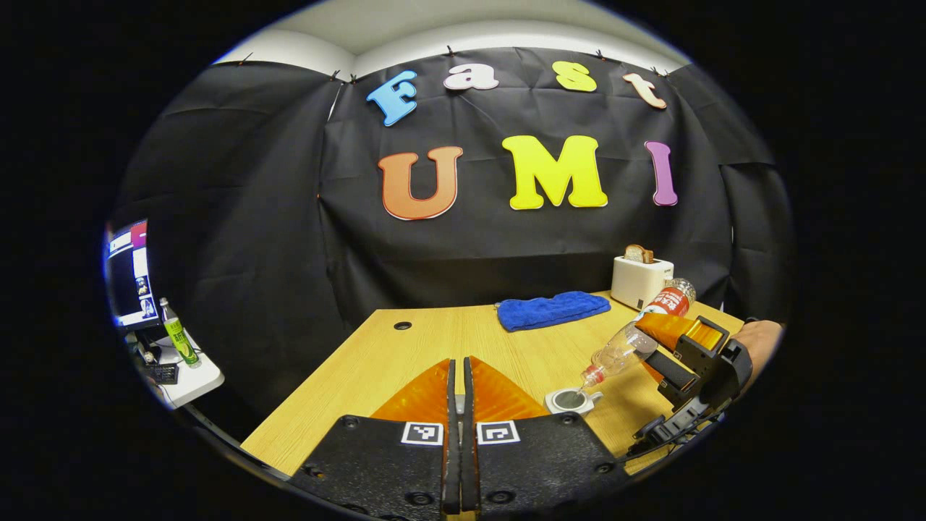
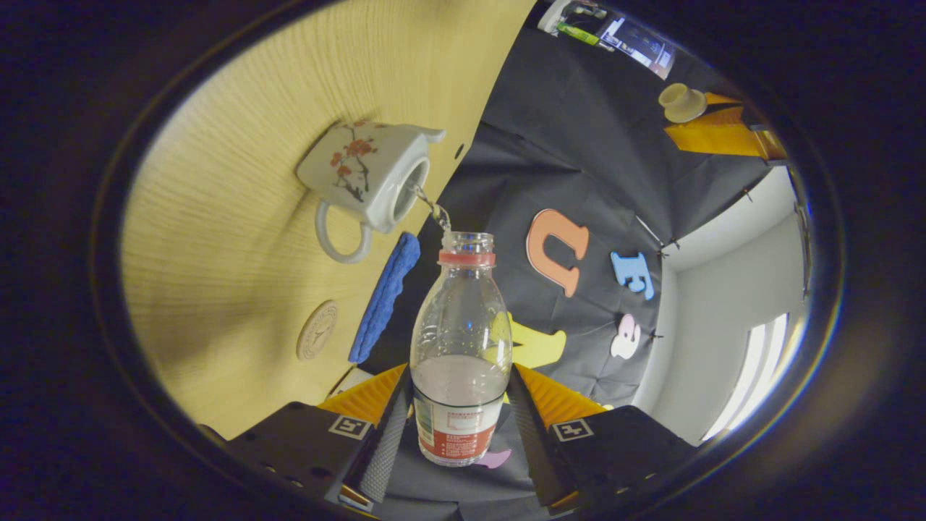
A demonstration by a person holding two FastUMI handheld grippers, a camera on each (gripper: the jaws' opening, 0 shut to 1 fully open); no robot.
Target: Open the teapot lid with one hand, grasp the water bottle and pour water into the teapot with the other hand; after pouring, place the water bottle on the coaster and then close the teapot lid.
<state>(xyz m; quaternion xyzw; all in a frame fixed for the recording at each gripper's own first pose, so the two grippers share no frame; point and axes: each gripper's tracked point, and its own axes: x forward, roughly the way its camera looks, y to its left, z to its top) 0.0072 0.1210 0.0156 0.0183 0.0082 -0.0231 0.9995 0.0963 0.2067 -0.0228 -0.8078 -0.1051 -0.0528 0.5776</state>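
Presently found left gripper [image 1: 457, 363] with fingers pressed almost together, a thin slit left between them. Seen from the right gripper view as raised well clear of the table, pinching the teapot lid [image 2: 681, 102] at its fingertips.

Found right gripper [image 2: 460, 376] clamped on the water bottle [image 2: 461, 340], one finger on each side of the labelled lower body. Noted as uncapped, partly filled and tipped mouth-down. Confirmed in the left gripper view: right gripper [image 1: 655, 349], with the hand [image 1: 761, 340] behind it, holding the water bottle [image 1: 636, 334] slanted over the teapot [image 1: 571, 399].

Recorded a thin stream of water [image 2: 432, 208] running from the bottle mouth into the teapot [image 2: 365, 181]. Found the teapot lidless, upright on the wooden table [image 1: 405, 362], directly below the bottle neck.

Located coaster [image 2: 317, 331] lying flat and bare on the table, apart from the teapot and just beside the blue towel [image 2: 383, 297].

Noted blue towel [image 1: 553, 310] at the far table edge, and beside it a toaster [image 1: 640, 281] with a slice of bread [image 1: 639, 253] standing in its slot.

Off the table, logged a monitor [image 1: 130, 275] and a green bottle [image 1: 177, 336] on a side stand.
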